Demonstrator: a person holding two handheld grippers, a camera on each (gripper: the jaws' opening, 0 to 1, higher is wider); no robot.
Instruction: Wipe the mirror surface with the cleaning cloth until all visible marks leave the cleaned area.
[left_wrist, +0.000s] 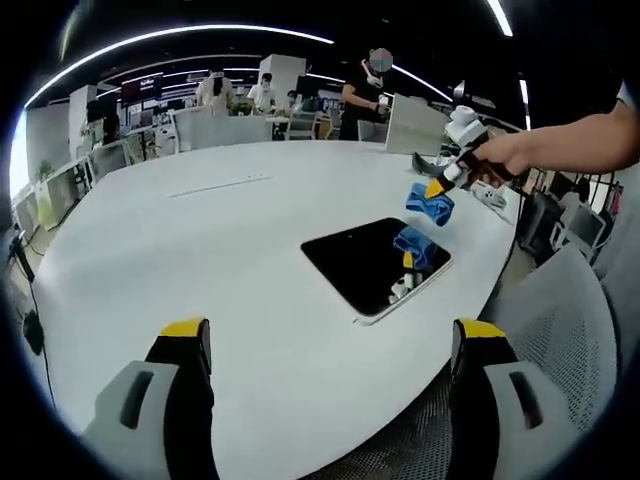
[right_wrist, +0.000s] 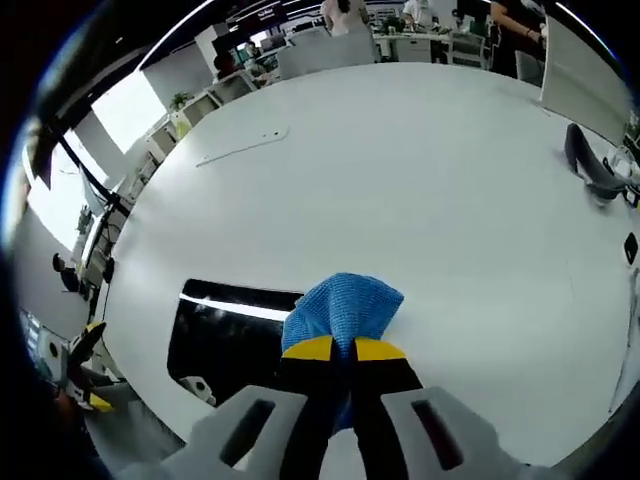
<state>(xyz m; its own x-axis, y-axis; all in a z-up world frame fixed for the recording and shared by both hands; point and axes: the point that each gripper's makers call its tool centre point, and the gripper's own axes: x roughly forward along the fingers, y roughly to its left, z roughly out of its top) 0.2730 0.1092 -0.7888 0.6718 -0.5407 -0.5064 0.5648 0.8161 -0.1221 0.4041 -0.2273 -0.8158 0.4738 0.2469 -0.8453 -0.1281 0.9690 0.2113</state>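
Note:
A flat dark mirror (left_wrist: 378, 263) lies on the white table (left_wrist: 200, 250) near its right edge. My right gripper (left_wrist: 440, 188) hangs above the mirror's far side, shut on a blue cleaning cloth (left_wrist: 430, 207), whose reflection shows in the glass. In the right gripper view the blue cloth (right_wrist: 342, 312) bunches out from between the yellow-tipped jaws of the right gripper (right_wrist: 344, 349), with the mirror (right_wrist: 232, 335) just below and left of it. My left gripper (left_wrist: 330, 340) stands open over the table's near edge, nothing between its fingers.
A dark object (right_wrist: 590, 165) lies on the table at the far right. A mesh chair (left_wrist: 560, 320) stands at the table's near right edge. Desks, partitions and several people (left_wrist: 365, 90) fill the room behind.

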